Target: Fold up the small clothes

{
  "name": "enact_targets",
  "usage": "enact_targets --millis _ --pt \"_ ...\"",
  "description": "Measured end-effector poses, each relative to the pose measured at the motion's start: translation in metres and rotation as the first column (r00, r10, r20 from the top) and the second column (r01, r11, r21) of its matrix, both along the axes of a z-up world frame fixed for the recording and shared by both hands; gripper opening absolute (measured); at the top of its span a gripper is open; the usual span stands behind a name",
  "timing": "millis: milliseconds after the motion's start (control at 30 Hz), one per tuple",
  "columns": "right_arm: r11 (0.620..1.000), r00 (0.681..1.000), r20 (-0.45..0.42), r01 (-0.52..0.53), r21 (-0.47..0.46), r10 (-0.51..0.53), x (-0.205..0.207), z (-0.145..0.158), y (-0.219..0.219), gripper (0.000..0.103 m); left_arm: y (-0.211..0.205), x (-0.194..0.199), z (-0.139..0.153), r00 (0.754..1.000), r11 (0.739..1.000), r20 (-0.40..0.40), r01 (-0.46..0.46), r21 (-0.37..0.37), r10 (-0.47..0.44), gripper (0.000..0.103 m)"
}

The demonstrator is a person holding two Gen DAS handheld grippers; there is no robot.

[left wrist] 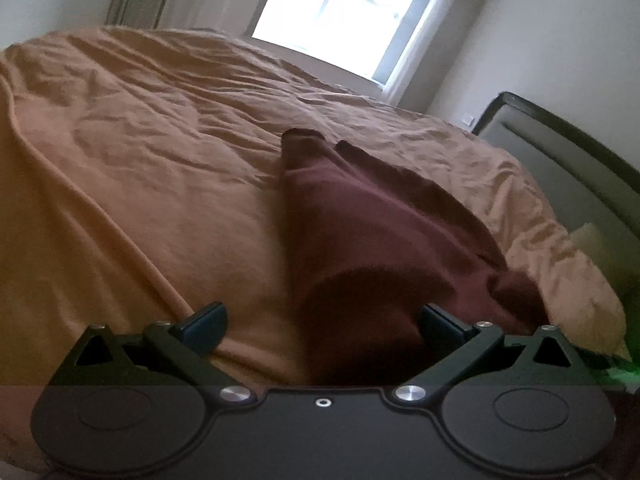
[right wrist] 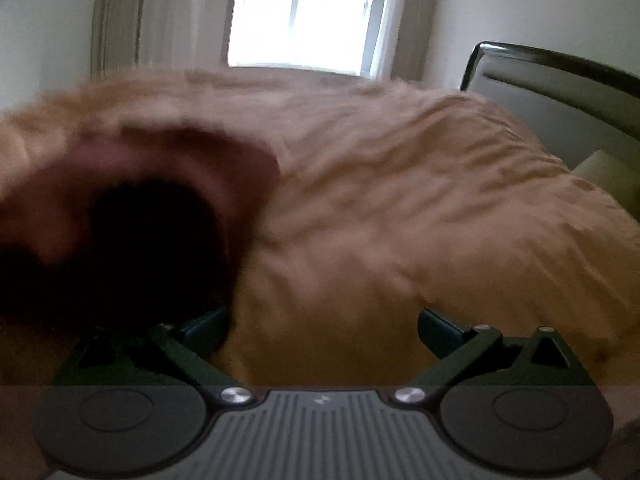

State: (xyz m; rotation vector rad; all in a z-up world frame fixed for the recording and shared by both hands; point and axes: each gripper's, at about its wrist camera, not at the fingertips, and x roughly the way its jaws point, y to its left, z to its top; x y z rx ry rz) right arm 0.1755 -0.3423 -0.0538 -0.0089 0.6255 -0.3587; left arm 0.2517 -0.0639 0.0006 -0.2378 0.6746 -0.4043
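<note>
On the bed: a maroon garment point(left wrist: 380, 216) is lying on the tan bedsheet point(left wrist: 140, 160), which is wrinkled all over.
Garment place, left view: it is starting right between the fingers of the left gripper point(left wrist: 322, 320), more to the 3 o'clock finger, and is running away toward 12 o'clock.
Long axis: it is pointing from the camera to the window point(left wrist: 340, 20), slightly leaning to 11 o'clock; the narrow far end looks like a cuff or a leg opening, I cannot tell which.
Near end: the cloth is rising as a dark fold at 5 o'clock and seems to be touching the right-hand finger.
Left gripper state: the fingers are standing wide apart and nothing is pinched between them.
Right gripper point(right wrist: 322, 326) state: its fingers are also spread apart and are holding nothing.
Garment place, right view: a blurred maroon bulge is sitting at 9 to 10 o'clock, just over the left-hand finger, not between the two.
Nearer gripper: the left one, I think, because the cloth is already lying inside its opening.
Coming move, my judgement: closing on the near edge and carrying it along the axis toward 12 o'clock.
Background: a dark headboard point(right wrist: 560, 80) is standing at 2 o'clock.
</note>
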Motion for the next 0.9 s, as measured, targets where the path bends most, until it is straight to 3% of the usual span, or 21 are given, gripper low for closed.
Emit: enact_targets --millis 200,300,467,600,733,833,900 --pt "1.000 1.000 0.026 0.005 0.026 -0.006 -0.008 0.004 -0.007 0.103 -0.004 -0.006 -0.006 0.998 0.999 0.052 0.022 0.045 -0.024 0.102" --pt "0.999 0.992 0.116 0.052 0.008 -0.053 -0.012 0.020 -0.009 0.103 -0.004 -0.007 -0.007 0.998 0.999 0.064 0.022 0.041 -0.024 0.102" --pt "0.994 0.966 0.243 0.064 0.091 -0.085 0.001 0.048 -0.019 0.103 -0.006 -0.008 -0.010 0.997 0.998 0.077 0.020 0.052 -0.024 0.102" --pt "0.989 0.970 0.241 -0.017 0.148 -0.019 0.023 0.060 -0.012 0.103 -0.008 -0.009 -0.010 0.996 0.998 0.083 0.022 0.061 -0.027 0.102" --pt "0.978 0.978 0.193 -0.109 0.177 0.074 0.034 0.052 0.010 0.103 -0.008 -0.009 -0.010 0.996 0.998 0.084 0.023 0.061 -0.028 0.102" --pt "0.986 0.990 0.112 -0.095 0.139 0.080 0.033 0.032 0.020 0.103 -0.007 -0.009 -0.010 0.996 0.998 0.085 0.025 0.061 -0.030 0.102" --pt "0.984 0.993 0.105 -0.075 0.163 0.058 0.024 0.020 0.016 0.103 -0.008 -0.010 -0.011 0.996 0.997 0.088 0.029 0.068 -0.035 0.102"
